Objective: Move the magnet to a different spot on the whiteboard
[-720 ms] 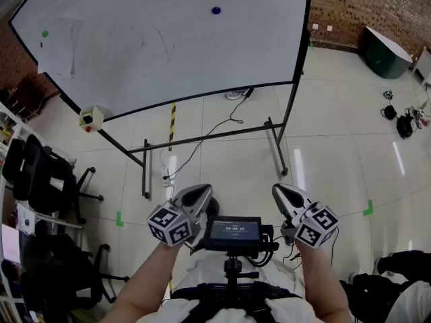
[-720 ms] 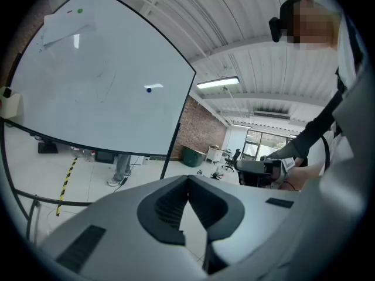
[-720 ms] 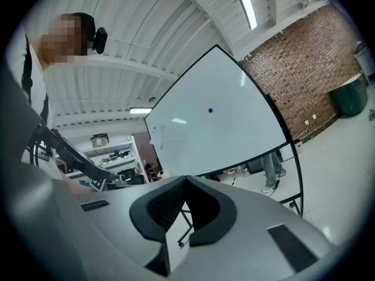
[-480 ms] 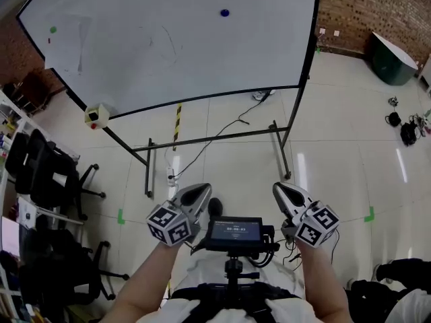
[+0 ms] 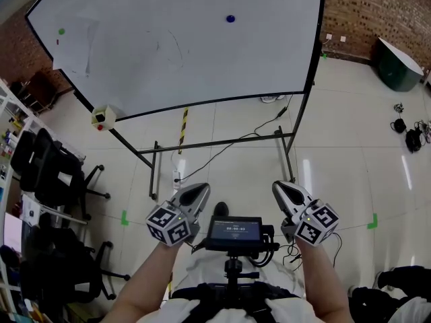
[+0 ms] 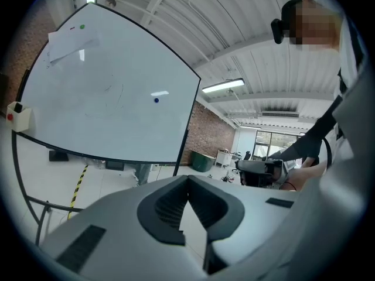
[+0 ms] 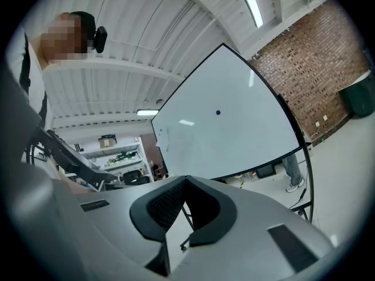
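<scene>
A small cream box with a red dot (image 5: 101, 118) hangs at the lower left corner of the large white whiteboard on a black wheeled stand (image 5: 202, 66); what is in it can't be made out. A dark green bin (image 5: 397, 62) stands on the floor at the far right by the red brick wall (image 5: 377, 5), and its contents are not visible either.

The left gripper (image 5: 201, 190) and the right gripper (image 5: 278, 188) are held side by side low in the head view, well apart from the board, with a small black screen (image 5: 234, 229) between them. In each gripper view the two jaws meet at their tips, with nothing between them.

The small round dark blue magnet (image 5: 231, 19) sits on the board's upper right part. A small green magnet (image 5: 62, 31) is near the upper left corner, with a white sheet of paper (image 5: 71, 42) just below it.

The floor is glossy pale tile (image 5: 350, 153), crossed by a black cable (image 5: 222, 150) under the stand. A yellow-and-black striped strip (image 5: 182, 130) and green tape marks (image 5: 124, 217) lie on it. Black office chairs (image 5: 47, 180) crowd the left edge.
</scene>
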A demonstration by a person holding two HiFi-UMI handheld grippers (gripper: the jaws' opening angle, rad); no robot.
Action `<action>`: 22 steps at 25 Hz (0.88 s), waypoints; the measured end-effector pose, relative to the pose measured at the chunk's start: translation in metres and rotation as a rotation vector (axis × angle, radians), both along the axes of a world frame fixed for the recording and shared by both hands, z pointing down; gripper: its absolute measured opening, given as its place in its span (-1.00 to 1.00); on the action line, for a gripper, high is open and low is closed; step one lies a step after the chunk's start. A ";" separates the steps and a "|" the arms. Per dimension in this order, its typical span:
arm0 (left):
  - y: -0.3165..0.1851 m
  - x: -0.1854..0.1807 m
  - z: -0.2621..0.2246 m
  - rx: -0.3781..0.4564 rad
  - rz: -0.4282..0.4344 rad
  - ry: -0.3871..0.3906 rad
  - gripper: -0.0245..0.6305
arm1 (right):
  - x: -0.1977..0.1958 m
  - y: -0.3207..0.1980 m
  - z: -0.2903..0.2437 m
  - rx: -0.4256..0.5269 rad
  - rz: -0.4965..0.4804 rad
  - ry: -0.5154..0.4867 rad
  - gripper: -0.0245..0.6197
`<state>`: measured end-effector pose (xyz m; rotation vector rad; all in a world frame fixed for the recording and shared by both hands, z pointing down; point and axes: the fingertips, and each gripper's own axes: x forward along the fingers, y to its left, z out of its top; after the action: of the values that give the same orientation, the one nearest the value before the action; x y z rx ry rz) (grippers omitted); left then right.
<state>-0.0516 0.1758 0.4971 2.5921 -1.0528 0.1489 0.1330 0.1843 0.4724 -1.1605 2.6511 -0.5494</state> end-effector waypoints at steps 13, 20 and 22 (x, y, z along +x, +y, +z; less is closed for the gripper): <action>-0.025 0.019 -0.022 0.045 0.020 -0.016 -0.85 | 0.014 -0.021 -0.020 0.041 0.013 -0.010 -0.82; -0.062 0.022 -0.020 0.038 0.030 0.007 -0.85 | 0.012 -0.051 -0.018 0.029 0.018 0.016 -0.82; -0.076 0.023 -0.017 0.033 0.030 0.017 -0.85 | 0.013 -0.060 -0.016 0.025 0.021 0.030 -0.82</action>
<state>-0.0290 0.0995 0.4796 2.6345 -1.0190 0.1170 0.1458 0.1244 0.4566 -1.1980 2.6598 -0.4971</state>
